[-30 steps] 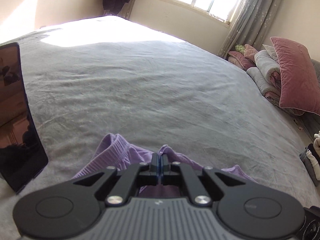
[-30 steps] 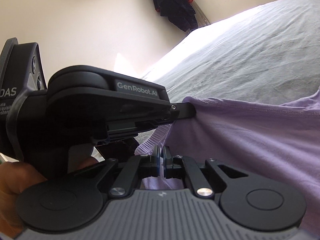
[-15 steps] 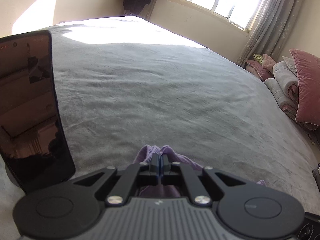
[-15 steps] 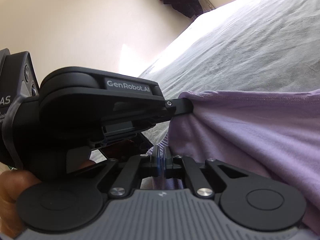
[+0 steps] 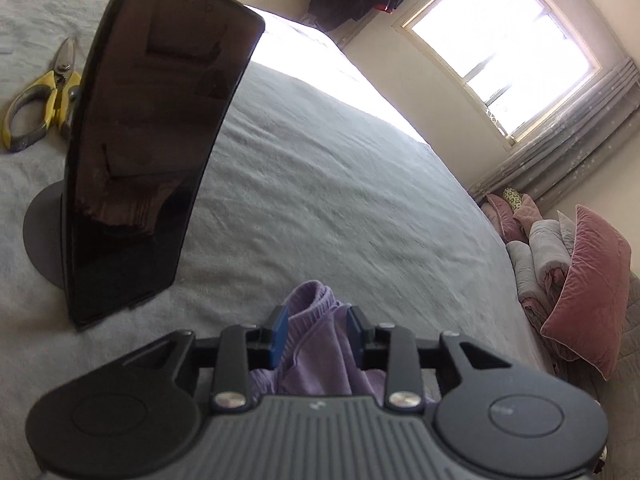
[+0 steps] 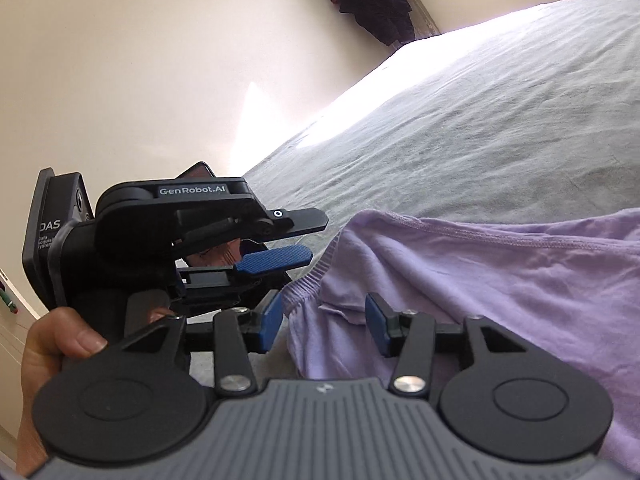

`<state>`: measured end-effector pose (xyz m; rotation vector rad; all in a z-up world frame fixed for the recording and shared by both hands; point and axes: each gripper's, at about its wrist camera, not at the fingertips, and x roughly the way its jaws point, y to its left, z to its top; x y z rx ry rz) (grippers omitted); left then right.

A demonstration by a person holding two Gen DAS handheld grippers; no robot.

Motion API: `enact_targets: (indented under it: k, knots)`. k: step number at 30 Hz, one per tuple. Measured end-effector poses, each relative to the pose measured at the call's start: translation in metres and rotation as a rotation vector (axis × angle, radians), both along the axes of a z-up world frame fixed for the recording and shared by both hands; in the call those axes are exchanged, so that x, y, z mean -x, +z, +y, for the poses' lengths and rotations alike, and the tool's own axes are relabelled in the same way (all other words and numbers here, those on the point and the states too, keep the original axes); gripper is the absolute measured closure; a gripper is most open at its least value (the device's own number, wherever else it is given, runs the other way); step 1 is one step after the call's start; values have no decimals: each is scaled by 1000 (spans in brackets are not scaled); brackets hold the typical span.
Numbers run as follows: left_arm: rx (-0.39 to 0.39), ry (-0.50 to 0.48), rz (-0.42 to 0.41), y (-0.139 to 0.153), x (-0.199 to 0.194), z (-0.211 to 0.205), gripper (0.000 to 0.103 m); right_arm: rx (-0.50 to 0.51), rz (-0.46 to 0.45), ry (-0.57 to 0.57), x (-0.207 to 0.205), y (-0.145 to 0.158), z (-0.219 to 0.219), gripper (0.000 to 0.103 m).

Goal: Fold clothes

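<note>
- The lilac garment [image 6: 480, 280] lies on the grey bed [image 6: 480, 120], its ribbed edge bunched at the near end.
- Left gripper [image 5: 316, 332] — jaws opening, partly apart, cloth between the blue pads but not pinched.
- Right gripper [image 6: 326, 322] — jaws opening, wider, fabric lying loose between them.
- A dark phone [image 5: 152, 152] stands propped beside the garment; yellow pliers [image 5: 44, 96] lie beyond it.

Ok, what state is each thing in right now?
Left tongs: opening, lilac cloth between pads.
Right tongs: opening, cloth between pads.
Lilac cotton garment: rumpled, lying on grey bedspread.
Black phone: propped upright on stand, screen dark.
Yellow-handled pliers: lying flat.
</note>
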<state>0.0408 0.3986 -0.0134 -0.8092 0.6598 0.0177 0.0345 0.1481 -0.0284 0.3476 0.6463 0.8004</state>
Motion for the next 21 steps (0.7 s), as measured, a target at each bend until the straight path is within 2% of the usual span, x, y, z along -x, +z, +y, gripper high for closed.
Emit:
enact_targets:
  k: [2,5,7,11,15,16,17,19,21]
  knots:
    - [62,14,-1,-5,9,1,72,85,-76,15,0,0,6,55]
    - [107,36,-7,-8,19,-3,72,291,-253,22,10,3,21,63]
    - [123,39,-4,-9,23,-7,72,353,-312,56,13,6,29,65]
    - [140,61,-1,-13,29,-7,72,440,-377,177,7,5,47,65]
    - [170,63,-8,-17,32,1,72,528,-429,250,4,2,61,69]
    - [177,62,-10,-19,32,2,72,549,-431,264,0,-2,65,76]
    - [185,60,-11,-20,32,4,72,570,-431,277,-3,-6,69,87]
    - [200,58,-4,-24,30,6,72,593,-430,286,-6,-11,72,94]
    - [209,55,5,-27,28,7,72,572,-411,277,-8,-11,70,100]
